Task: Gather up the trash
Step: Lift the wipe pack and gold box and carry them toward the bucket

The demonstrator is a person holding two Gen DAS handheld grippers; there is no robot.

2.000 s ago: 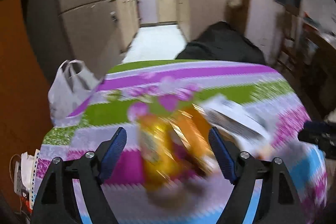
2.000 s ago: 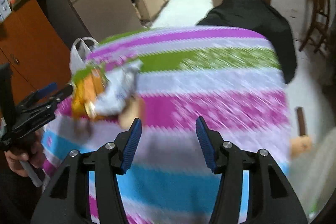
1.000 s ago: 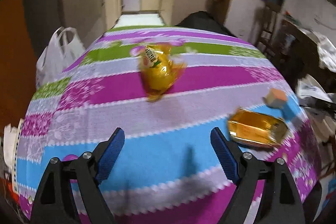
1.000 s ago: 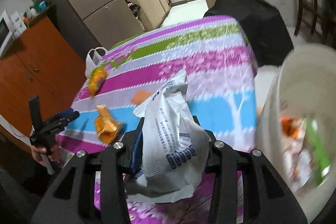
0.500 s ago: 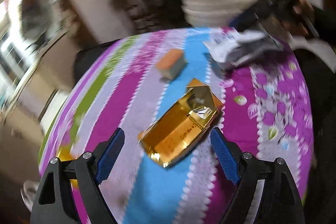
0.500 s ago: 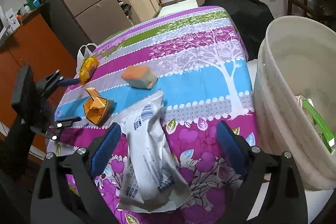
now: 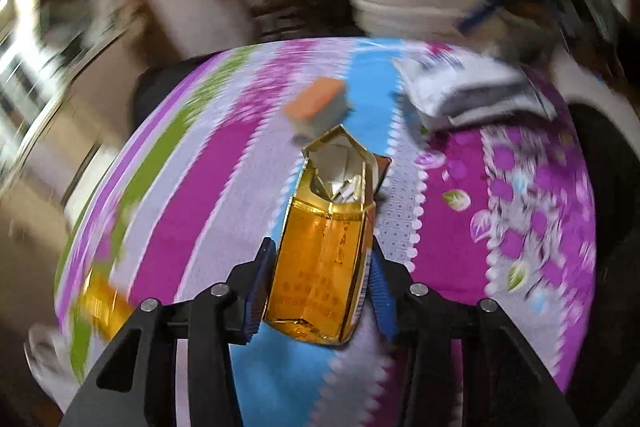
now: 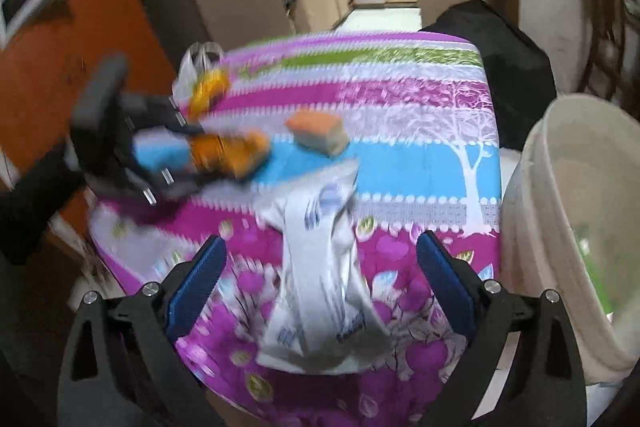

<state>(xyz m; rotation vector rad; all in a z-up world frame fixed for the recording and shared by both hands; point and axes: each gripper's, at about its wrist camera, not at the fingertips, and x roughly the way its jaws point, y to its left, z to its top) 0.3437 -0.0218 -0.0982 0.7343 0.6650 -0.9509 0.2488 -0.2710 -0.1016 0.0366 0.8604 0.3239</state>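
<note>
My left gripper is shut on a shiny gold carton with its top torn open, held just above the striped tablecloth. The right wrist view shows the same carton in that gripper. My right gripper is open, its fingers spread either side of a white and blue wrapper that lies on the table; it also shows in the left wrist view. A white trash bucket stands off the table's right edge, with some trash inside.
An orange and grey sponge block lies mid-table. A yellow snack bag sits near the far left edge, beside a hanging white plastic bag. A black-draped chair stands behind the table. An orange cabinet is at the left.
My left gripper has closed on the gold carton and raised it. My right gripper stays open over the white wrapper, which it released about a second ago.
</note>
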